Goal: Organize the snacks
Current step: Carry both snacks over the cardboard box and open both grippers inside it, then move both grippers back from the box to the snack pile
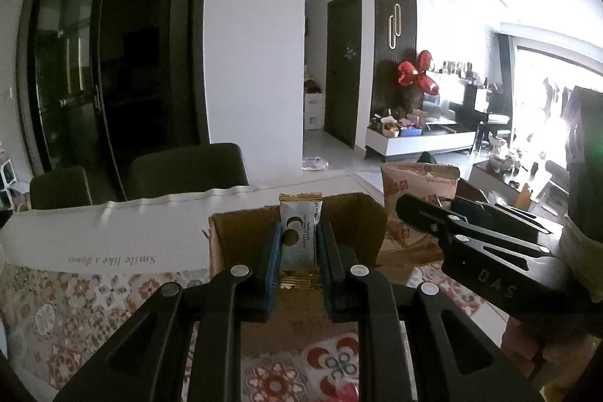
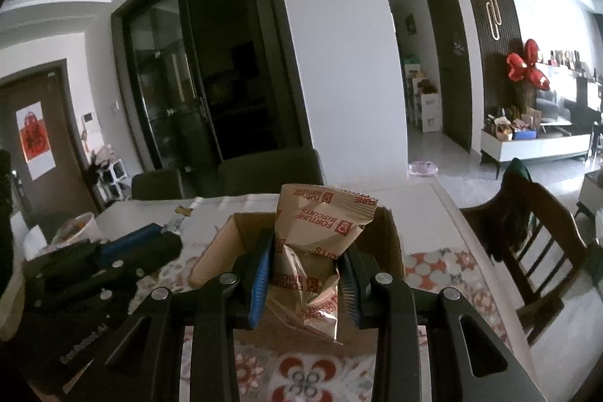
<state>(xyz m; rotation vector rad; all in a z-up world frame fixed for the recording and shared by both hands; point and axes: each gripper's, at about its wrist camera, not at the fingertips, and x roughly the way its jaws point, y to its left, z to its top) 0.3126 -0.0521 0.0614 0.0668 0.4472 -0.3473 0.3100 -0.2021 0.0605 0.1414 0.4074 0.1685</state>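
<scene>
My left gripper is shut on a small white and gold candy packet and holds it upright over the open cardboard box. My right gripper is shut on a tan Fortune Biscuits bag with red print, held over the same box. In the left wrist view the right gripper shows at the right with the bag beside the box. In the right wrist view the left gripper shows at the left of the box.
The box stands on a table with a patterned cloth. Dark chairs stand at the far side. A wooden chair is at the right. A bowl sits at the table's far left.
</scene>
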